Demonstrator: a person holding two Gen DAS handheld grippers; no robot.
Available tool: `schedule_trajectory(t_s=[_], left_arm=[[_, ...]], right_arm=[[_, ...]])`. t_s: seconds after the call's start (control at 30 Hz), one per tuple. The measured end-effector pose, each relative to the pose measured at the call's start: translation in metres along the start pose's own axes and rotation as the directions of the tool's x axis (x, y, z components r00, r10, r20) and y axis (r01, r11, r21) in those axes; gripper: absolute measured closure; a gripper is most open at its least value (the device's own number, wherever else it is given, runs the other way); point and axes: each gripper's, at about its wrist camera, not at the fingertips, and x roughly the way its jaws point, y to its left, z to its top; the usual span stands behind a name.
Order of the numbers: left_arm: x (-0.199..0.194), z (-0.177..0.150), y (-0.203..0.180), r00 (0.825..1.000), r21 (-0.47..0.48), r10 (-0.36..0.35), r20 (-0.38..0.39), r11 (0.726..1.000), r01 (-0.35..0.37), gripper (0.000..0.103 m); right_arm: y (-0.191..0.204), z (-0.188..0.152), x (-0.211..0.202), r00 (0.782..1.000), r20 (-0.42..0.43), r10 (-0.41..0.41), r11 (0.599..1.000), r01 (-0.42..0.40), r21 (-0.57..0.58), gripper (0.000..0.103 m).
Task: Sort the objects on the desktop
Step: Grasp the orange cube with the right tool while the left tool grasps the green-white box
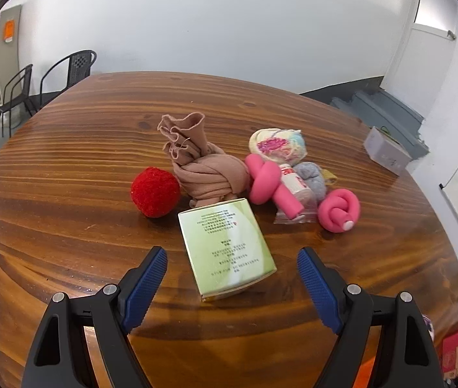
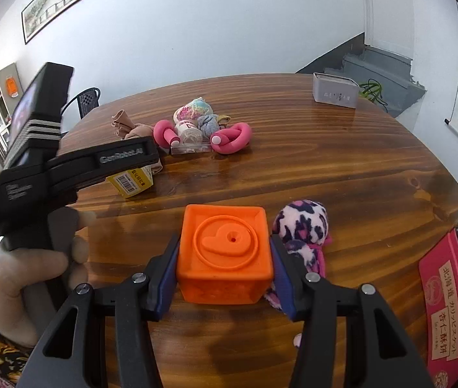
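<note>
My left gripper (image 1: 232, 258) is open, its blue pads either side of a pale green box (image 1: 225, 252) lying on the wooden table (image 1: 67, 168), not touching it. Behind the box lie a red pom-pom ball (image 1: 154, 191), a knotted tan stocking (image 1: 204, 168), two pink knotted foam tubes (image 1: 266, 182) (image 1: 338, 208), a small bottle in a clear bag (image 1: 293, 187) and a pastel ball (image 1: 277, 144). My right gripper (image 2: 224, 255) is shut on an orange cube (image 2: 225, 252). A pink leopard-print plush (image 2: 301, 226) lies just right of the cube.
A grey tin box (image 2: 335, 90) stands at the table's far right. A red biscuit box (image 2: 445, 307) lies at the right edge. The hand-held left gripper body (image 2: 67, 168) sits left of the cube, over the yellow-ended box (image 2: 132, 182). Chairs (image 1: 51, 80) stand beyond the table.
</note>
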Motion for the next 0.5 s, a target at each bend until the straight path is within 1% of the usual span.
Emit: schedule_trajectory(t_s=[0.03, 0.1, 0.13, 0.17, 0.23, 0.33, 0.43, 0.5], left_arm=[[0.002, 0.000, 0.002, 1.000, 0.000, 0.006, -0.005, 1.000, -0.006, 0.019], [0.006, 0.000, 0.009, 0.999, -0.004, -0.017, -0.027, 1.000, 0.017, 0.055], [0.006, 0.000, 0.014, 0.999, -0.007, -0.037, -0.035, 0.999, 0.036, 0.055], [0.003, 0.001, 0.019, 0.999, -0.010, -0.041, -0.031, 0.999, 0.041, 0.055], [-0.004, 0.001, 0.026, 0.999, -0.007, -0.041, -0.017, 0.999, 0.041, 0.055], [-0.022, -0.003, 0.034, 0.999, 0.027, -0.028, 0.020, 0.999, 0.027, 0.055], [-0.040, -0.008, 0.040, 0.998, 0.058, -0.018, 0.054, 0.998, 0.015, 0.055], [-0.054, -0.014, 0.046, 0.997, 0.066, -0.024, 0.069, 0.998, 0.019, 0.055]], right_arm=[[0.000, 0.000, 0.000, 1.000, 0.001, 0.003, 1.000, -0.003, 0.000, 0.047], [0.001, -0.001, 0.000, 1.000, 0.003, 0.012, 1.000, -0.012, 0.001, 0.047], [0.001, -0.001, -0.001, 1.000, 0.007, 0.015, 1.000, -0.015, 0.001, 0.047], [0.002, -0.001, -0.003, 1.000, 0.017, 0.019, 1.000, -0.019, 0.001, 0.047], [0.002, 0.000, -0.009, 0.998, 0.051, 0.035, 0.999, -0.035, 0.001, 0.047], [0.006, 0.000, -0.017, 0.995, 0.099, 0.034, 0.999, -0.033, -0.014, 0.047], [0.010, 0.000, -0.019, 0.992, 0.111, 0.062, 0.998, -0.060, -0.025, 0.047], [0.014, -0.001, -0.019, 0.990, 0.112, 0.084, 0.996, -0.080, -0.037, 0.047]])
